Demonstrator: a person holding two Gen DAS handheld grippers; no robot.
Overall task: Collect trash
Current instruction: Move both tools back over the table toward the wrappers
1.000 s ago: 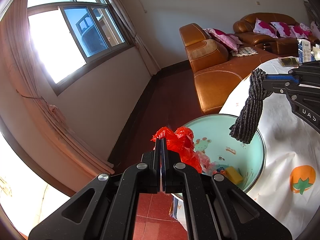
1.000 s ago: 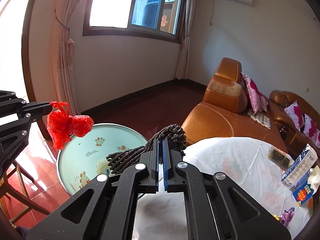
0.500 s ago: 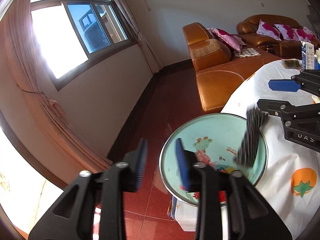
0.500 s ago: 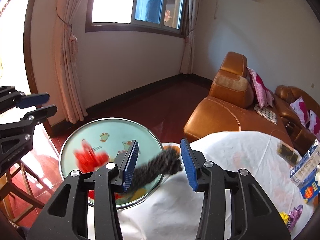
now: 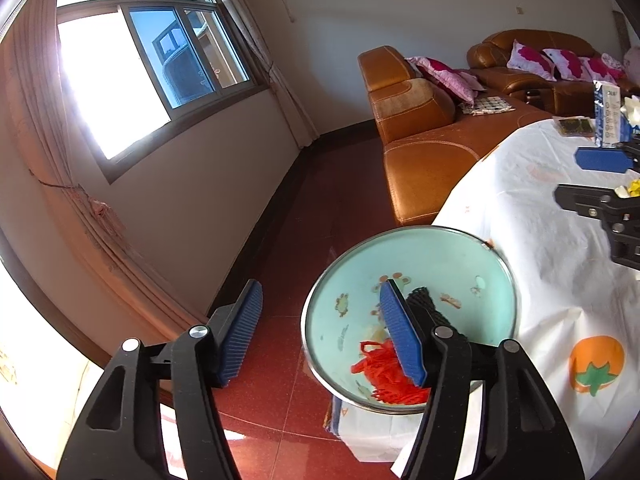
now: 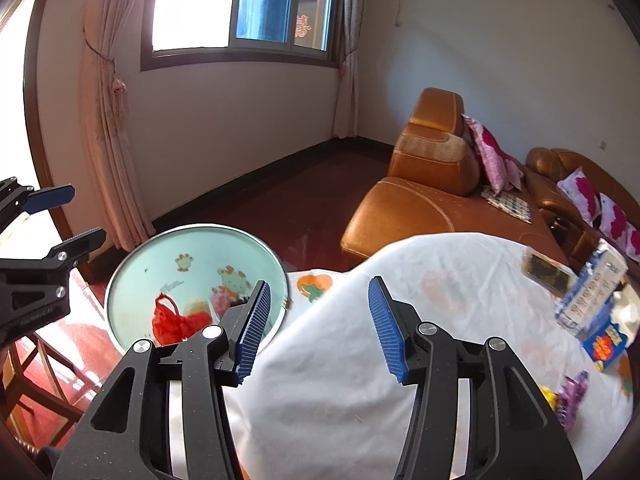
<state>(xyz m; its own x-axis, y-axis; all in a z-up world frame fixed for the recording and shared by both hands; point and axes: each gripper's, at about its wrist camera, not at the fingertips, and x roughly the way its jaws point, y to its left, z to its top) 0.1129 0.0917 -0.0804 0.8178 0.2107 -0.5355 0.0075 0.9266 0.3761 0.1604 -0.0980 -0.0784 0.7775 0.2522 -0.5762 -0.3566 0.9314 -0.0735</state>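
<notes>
A round pale-green basin (image 5: pixel 472 252) (image 6: pixel 160 252) stands on the floor beside the table. Inside it lie a red plastic bag (image 5: pixel 380 372) (image 6: pixel 172 320) and a dark knitted rag (image 5: pixel 420 300), partly hidden behind my left finger. My left gripper (image 5: pixel 324 336) is open and empty above the basin's left rim. My right gripper (image 6: pixel 320 324) is open and empty over the table's white cloth (image 6: pixel 360 380). More litter lies on the table: a milk carton (image 6: pixel 592 288), a blue snack packet (image 6: pixel 604 344), a dark wrapper (image 6: pixel 548 268) and a purple wrapper (image 6: pixel 572 396).
A brown leather sofa (image 6: pixel 424 200) with pink cushions (image 6: pixel 488 156) stands behind the table. A window and curtain (image 6: pixel 104 120) are on the far wall. Red tiled floor (image 5: pixel 320 208) surrounds the basin. A wooden chair (image 6: pixel 36 376) shows at lower left.
Both grippers opened: the red bag and the dark rag dropped into the basin. The right gripper has since swung right over the table.
</notes>
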